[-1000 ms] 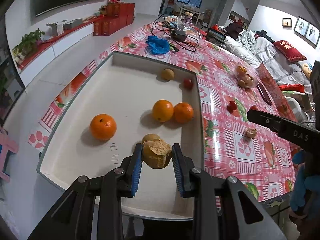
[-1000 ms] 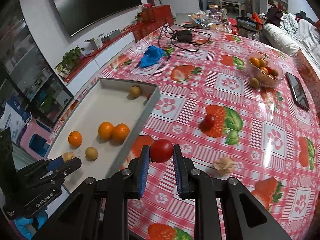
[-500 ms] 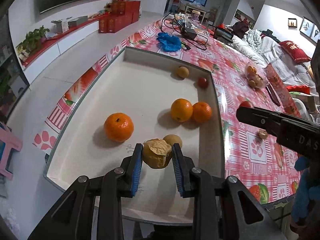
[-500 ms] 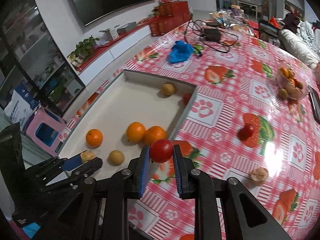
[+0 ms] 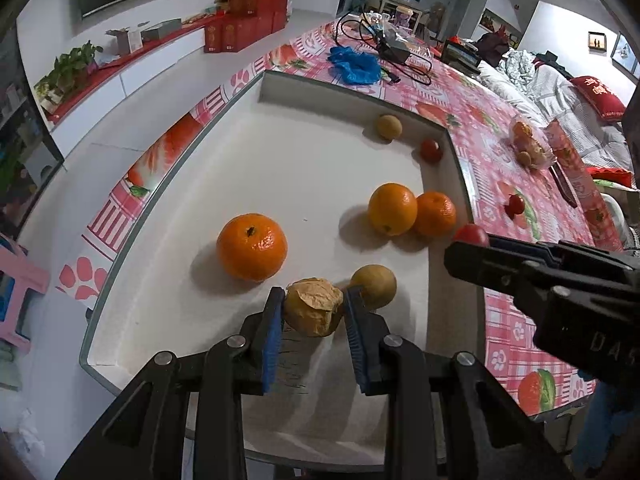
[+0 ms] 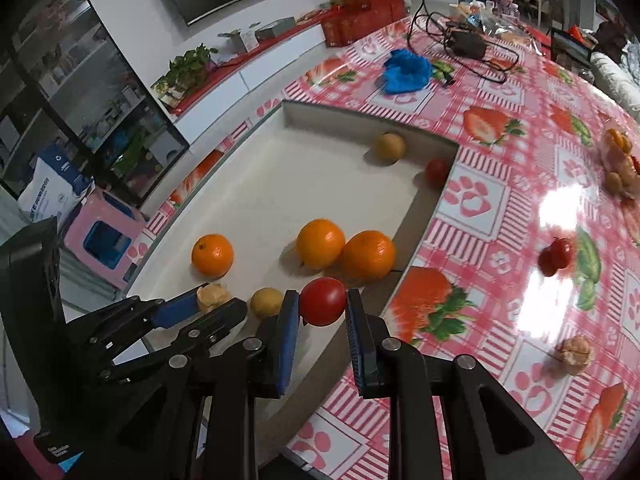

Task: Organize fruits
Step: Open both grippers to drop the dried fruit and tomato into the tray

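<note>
Left wrist view: the left tongs [image 5: 313, 312] are clenched on a papery yellow fruit [image 5: 314, 310], held between the blue pads above the near part of the white tray [image 5: 280, 168]. A small tan fruit [image 5: 374, 286] lies just beyond the right pad.

Right wrist view: the right tongs [image 6: 322, 307] grasp a red tomato [image 6: 322, 301] over the tray's near right edge, close to two oranges [image 6: 346, 250]. The tray rests on the bench [image 6: 500, 184].

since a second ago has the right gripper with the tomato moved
Yes. The right gripper, shut on the tomato, has swung left from over the tablecloth to above the white tray.
</note>
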